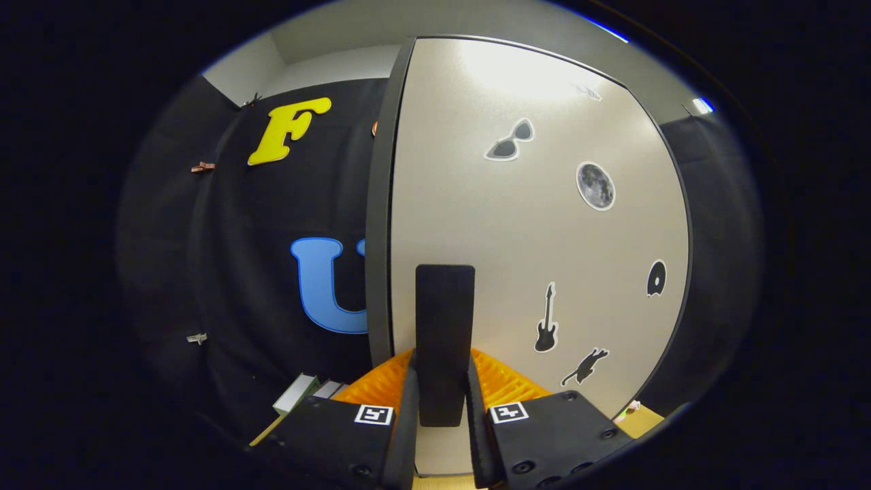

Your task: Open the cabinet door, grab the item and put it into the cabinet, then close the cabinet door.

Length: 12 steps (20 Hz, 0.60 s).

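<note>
The gripper (444, 401) is holding the cabinet door's black handle (445, 327), a flat upright bar, with both fingers (407, 408) pressing narrowly on its lower end from either side. The handle's long axis is running straight up from between the fingers, square to the squeeze. The pale cabinet door (531, 224) is standing just beyond the fingers, its dark free edge (380, 224) lying to the left of the handle and its sticker-dotted face spreading away to the right. So, by my reading, the hinge is sitting on the right and the door is swinging about that side; any pull should be following an arc rather than a straight line. Which item is going into the cabinet cannot be told; small boxes (299, 391) are lying low, to the left of the fingers.
</note>
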Available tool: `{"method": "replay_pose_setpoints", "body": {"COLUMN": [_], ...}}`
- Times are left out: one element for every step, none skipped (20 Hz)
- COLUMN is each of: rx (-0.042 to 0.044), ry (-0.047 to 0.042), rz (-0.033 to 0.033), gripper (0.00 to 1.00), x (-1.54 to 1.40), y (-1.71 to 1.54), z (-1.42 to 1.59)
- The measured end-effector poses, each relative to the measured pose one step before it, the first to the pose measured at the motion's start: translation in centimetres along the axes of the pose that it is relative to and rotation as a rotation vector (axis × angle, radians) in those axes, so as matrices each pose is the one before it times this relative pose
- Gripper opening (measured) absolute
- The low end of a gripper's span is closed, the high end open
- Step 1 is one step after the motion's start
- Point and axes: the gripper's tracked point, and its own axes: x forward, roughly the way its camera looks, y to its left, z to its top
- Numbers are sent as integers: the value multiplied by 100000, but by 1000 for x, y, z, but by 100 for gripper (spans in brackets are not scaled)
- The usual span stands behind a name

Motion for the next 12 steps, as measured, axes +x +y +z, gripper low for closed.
{"method": "replay_pose_setpoints", "body": {"rx": [1708, 1473, -130, 529, 142, -512, 178, 523, 504, 7, -103, 84], "ry": [729, 295, 1030, 911, 1459, 371, 657, 190, 464, -38, 439, 397], "rz": [450, 1363, 1858, 2189, 1316, 1089, 968, 1231, 1316, 1413, 1424, 1540], "gripper": [28, 27, 20, 19, 13, 12, 12, 12, 12, 12, 12, 12], "x": [122, 21, -190, -251, -89, -409, -531, -634, -659, -593, -655, -588], "y": [51, -62, -166, 175, 23, -51, -69, 154, -27, -231, -190, -111], "z": [-43, 48, -31, -1, -156, 28, -24, 20, 24, 92, -18, -60]}}
